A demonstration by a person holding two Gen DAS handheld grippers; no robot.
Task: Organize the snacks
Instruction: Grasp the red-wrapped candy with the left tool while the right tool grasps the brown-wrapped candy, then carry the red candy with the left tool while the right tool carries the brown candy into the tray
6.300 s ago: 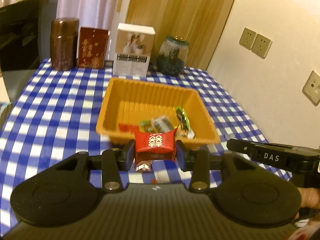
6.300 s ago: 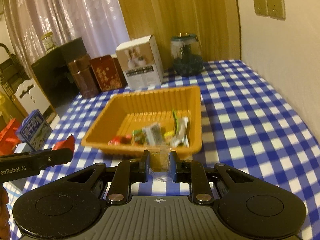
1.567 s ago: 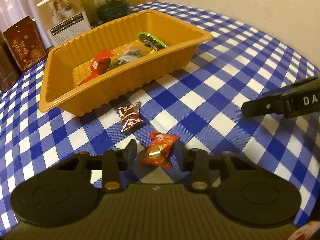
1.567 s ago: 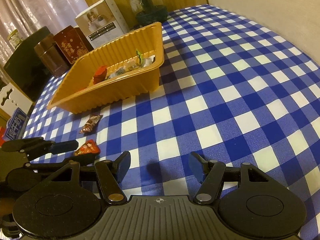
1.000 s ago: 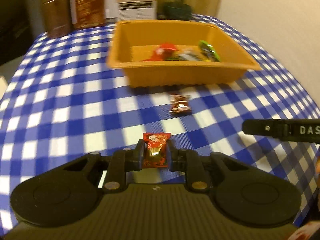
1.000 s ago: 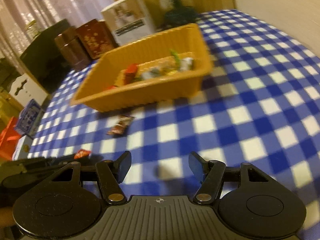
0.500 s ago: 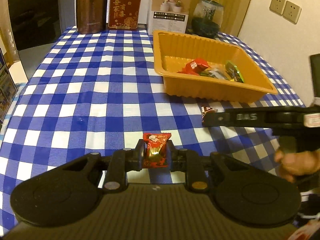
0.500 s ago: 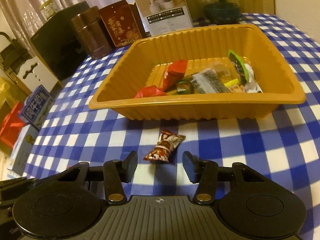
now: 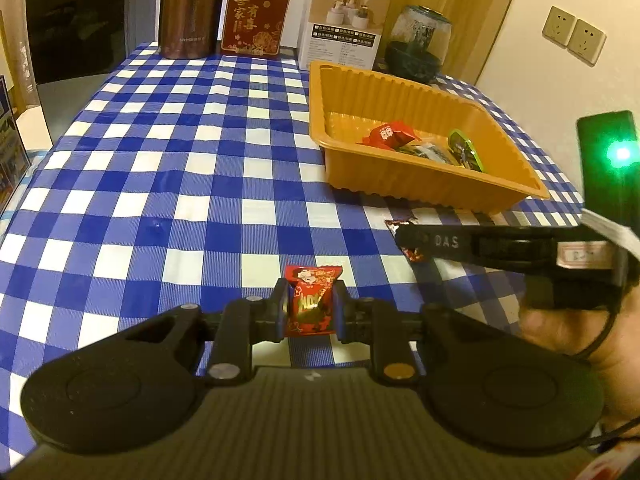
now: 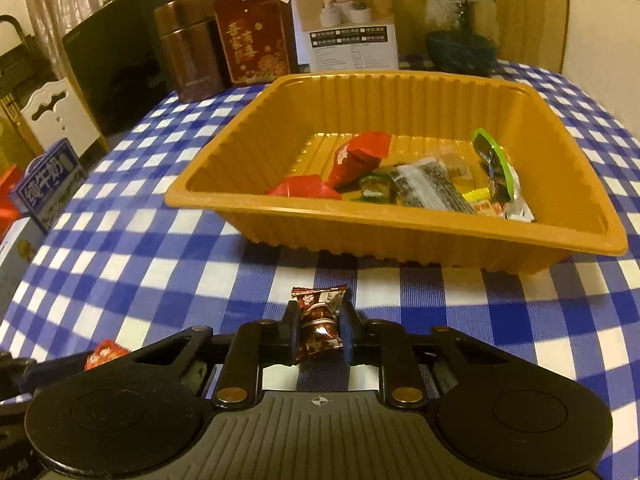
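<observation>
My left gripper [image 9: 310,305] is shut on a red candy [image 9: 311,300], held above the checked cloth. My right gripper [image 10: 320,330] is shut on a brown wrapped candy [image 10: 319,322] just in front of the orange tray [image 10: 420,240]. The tray [image 9: 424,184] holds several wrapped snacks, among them a red packet [image 10: 358,156] and a green-edged one [image 10: 494,168]. In the left wrist view the right gripper's finger [image 9: 460,242] covers most of the brown candy [image 9: 400,225]. The red candy shows at the lower left of the right wrist view [image 10: 105,354].
A brown canister [image 9: 191,16], a red box [image 9: 256,12], a white box [image 9: 346,20] and a glass jar [image 9: 418,46] stand along the table's far edge. A wall [image 9: 560,80] runs along the right. A milk carton [image 10: 50,182] sits off the table's left side.
My right gripper has closed on the brown candy that lay between its open fingers. My left gripper still holds the red candy and has turned a little leftward.
</observation>
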